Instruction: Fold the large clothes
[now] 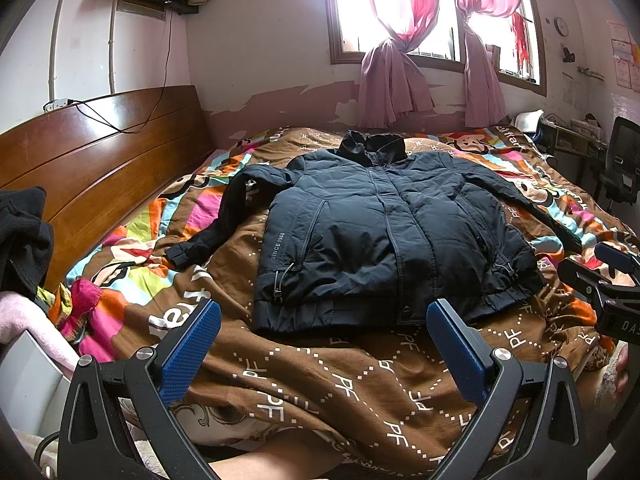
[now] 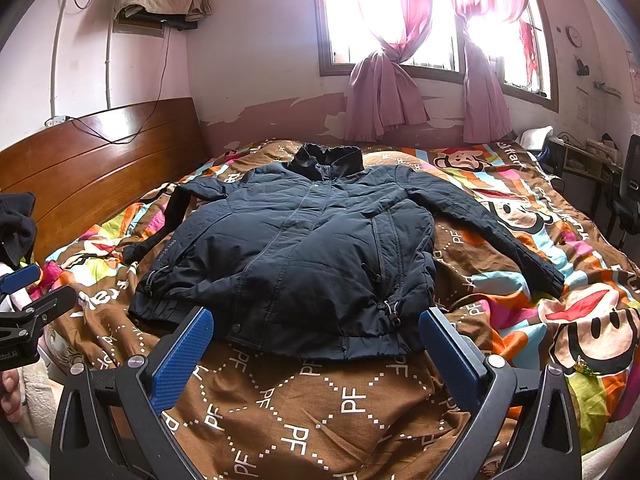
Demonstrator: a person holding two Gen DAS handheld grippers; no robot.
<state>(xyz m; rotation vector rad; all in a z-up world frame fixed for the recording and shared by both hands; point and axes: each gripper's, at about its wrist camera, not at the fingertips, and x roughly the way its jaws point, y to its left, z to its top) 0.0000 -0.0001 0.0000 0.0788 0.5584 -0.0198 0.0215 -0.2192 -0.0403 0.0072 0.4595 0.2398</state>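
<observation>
A dark navy padded jacket (image 1: 380,232) lies flat and front-up on the bed, collar toward the window, both sleeves spread out to the sides. It also shows in the right wrist view (image 2: 296,256). My left gripper (image 1: 324,320) is open and empty, held just short of the jacket's hem on its left half. My right gripper (image 2: 316,328) is open and empty, just short of the hem on its right half. The right gripper also shows at the right edge of the left wrist view (image 1: 612,280).
The bed has a brown and multicoloured patterned quilt (image 2: 320,408). A wooden headboard (image 1: 100,152) stands at the left. A black garment (image 1: 20,236) hangs at the near left. A desk and chair (image 1: 620,168) stand at the far right, under the curtained window (image 1: 420,40).
</observation>
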